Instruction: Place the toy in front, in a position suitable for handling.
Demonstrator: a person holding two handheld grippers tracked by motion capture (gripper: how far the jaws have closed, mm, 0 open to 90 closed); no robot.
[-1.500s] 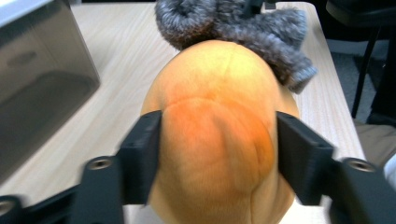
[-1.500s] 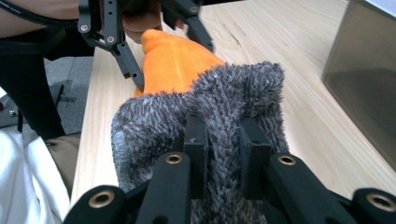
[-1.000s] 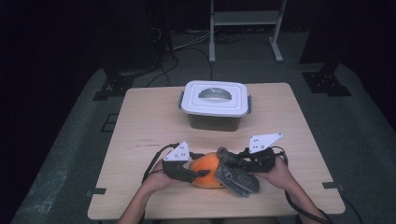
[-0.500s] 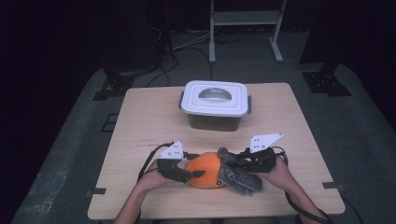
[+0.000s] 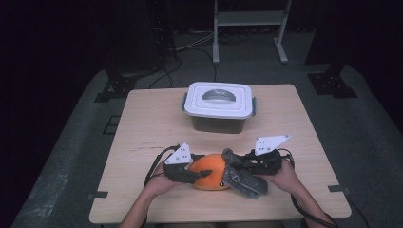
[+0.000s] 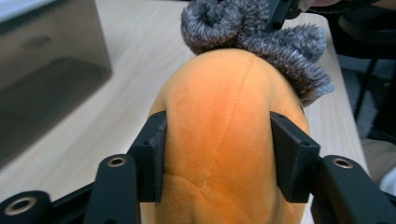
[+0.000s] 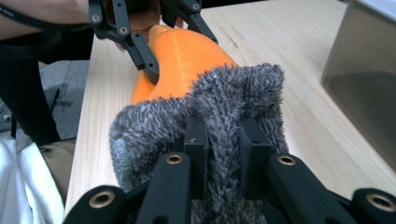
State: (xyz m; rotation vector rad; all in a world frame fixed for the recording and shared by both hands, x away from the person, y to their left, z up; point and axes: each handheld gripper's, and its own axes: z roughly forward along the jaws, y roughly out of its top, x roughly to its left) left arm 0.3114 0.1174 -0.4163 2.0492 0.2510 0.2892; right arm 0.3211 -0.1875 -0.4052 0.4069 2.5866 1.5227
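Observation:
An orange plush toy (image 5: 209,172) lies on the wooden table (image 5: 142,128) near the front edge. My left gripper (image 5: 194,175) is shut on its left end; the left gripper view has both jaws pressing into the orange plush toy (image 6: 219,135). A grey fuzzy cloth (image 5: 243,178) covers the toy's right end. My right gripper (image 5: 243,166) is shut on a fold of that grey fuzzy cloth (image 7: 224,116), pinched thin between its jaws. In the right gripper view the orange plush toy (image 7: 187,51) and the left gripper (image 7: 156,44) sit just beyond the cloth.
A lidded plastic box (image 5: 219,105) with a white lid and grey handle stands at the table's back middle. The same box (image 6: 42,70) is to the left in the left gripper view. A metal stand (image 5: 249,23) is on the floor beyond the table.
The left gripper has shifted slightly and closed in on the toy's left end. The right gripper and the grey cloth stay about where they were.

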